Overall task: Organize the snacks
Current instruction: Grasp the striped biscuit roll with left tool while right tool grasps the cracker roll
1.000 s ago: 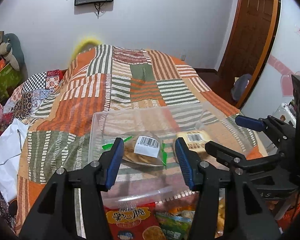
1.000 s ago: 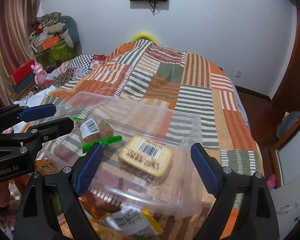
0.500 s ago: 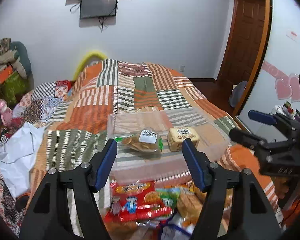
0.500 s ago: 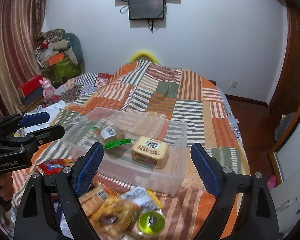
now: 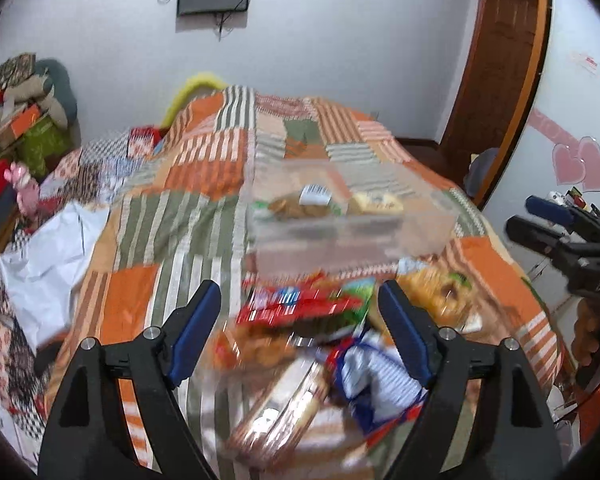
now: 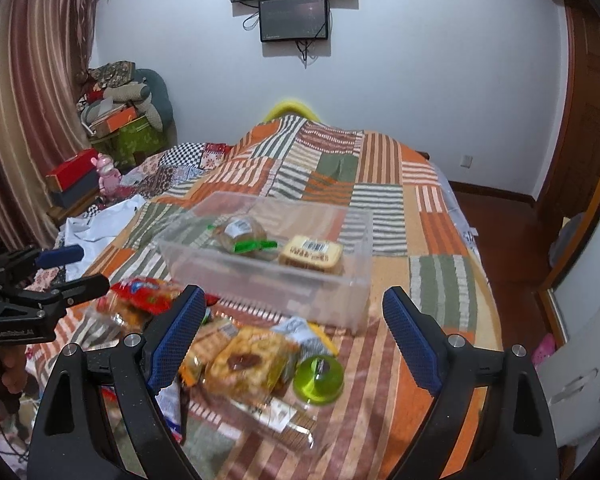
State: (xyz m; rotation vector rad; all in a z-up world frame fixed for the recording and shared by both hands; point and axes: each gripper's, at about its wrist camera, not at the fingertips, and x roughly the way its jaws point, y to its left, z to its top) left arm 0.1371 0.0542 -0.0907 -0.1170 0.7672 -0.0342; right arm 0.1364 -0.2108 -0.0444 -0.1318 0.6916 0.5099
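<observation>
A clear plastic bin sits on the striped patchwork bed. Inside it lie a cookie bag with a green clip and a yellow cake pack. In front of the bin is a loose pile of snacks: a red packet, a blue-white packet, a yellow pastry packet and a round green tub. My left gripper hovers over the pile, its jaws opening with nothing held. My right gripper is open and empty, just short of the bin.
A white cloth lies on the bed's left side. Boxes and cushions are stacked in the far left corner. A wooden door stands at the right, beyond the bed's edge.
Both grippers have drawn back from the bin, which now looks smaller and farther off. The snack pile has come into view below them. The left jaws have spread wider.
</observation>
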